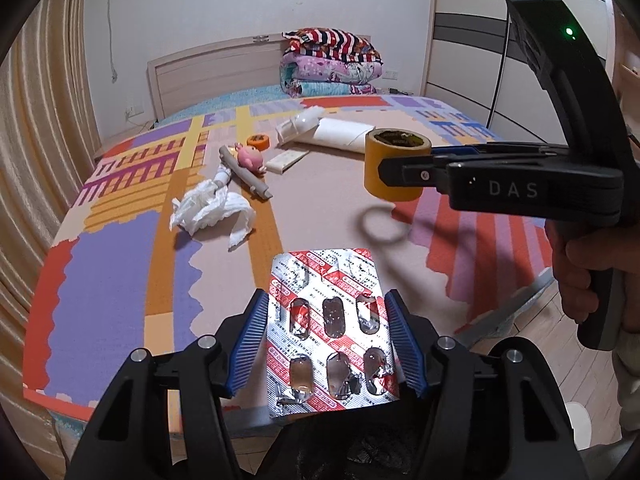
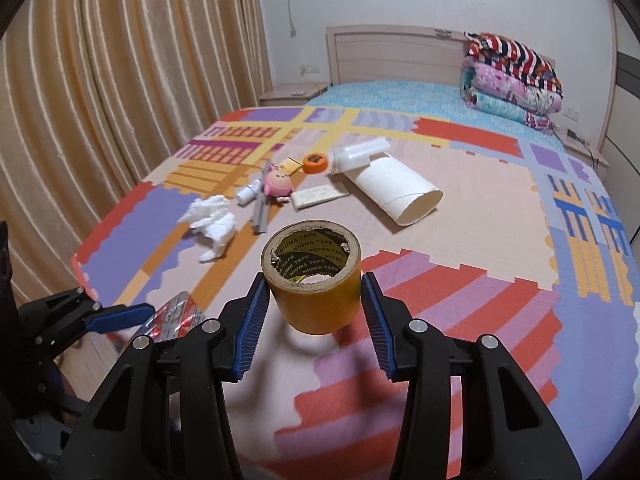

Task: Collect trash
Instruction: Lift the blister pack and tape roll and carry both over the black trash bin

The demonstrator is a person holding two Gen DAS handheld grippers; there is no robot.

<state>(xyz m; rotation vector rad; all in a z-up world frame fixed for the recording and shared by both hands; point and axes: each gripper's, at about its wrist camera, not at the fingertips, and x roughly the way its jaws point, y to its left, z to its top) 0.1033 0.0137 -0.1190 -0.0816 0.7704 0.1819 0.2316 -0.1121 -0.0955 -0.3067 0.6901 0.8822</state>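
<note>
An empty red-and-silver blister pack [image 1: 332, 328] is held flat between the blue pads of my left gripper [image 1: 326, 320], above the near edge of the bed. My right gripper [image 2: 312, 308] is shut on a yellow tape roll [image 2: 314, 280] and holds it in the air, with its shadow on the mat below. The left wrist view shows that roll [image 1: 394, 164] at the right, and a person's hand [image 1: 580, 272] on the handle. Crumpled white tissue [image 2: 212, 224] lies on the mat further in.
On the patterned mat [image 2: 460, 200] lie a pink toy [image 2: 276, 184], a grey pen [image 2: 260, 212], a small orange tape [image 2: 315, 163], a white card [image 2: 318, 196], a plastic bottle [image 2: 358, 154] and a paper tube [image 2: 400, 192]. Folded quilts [image 2: 512, 80] sit by the headboard. Curtains [image 2: 120, 100] hang left.
</note>
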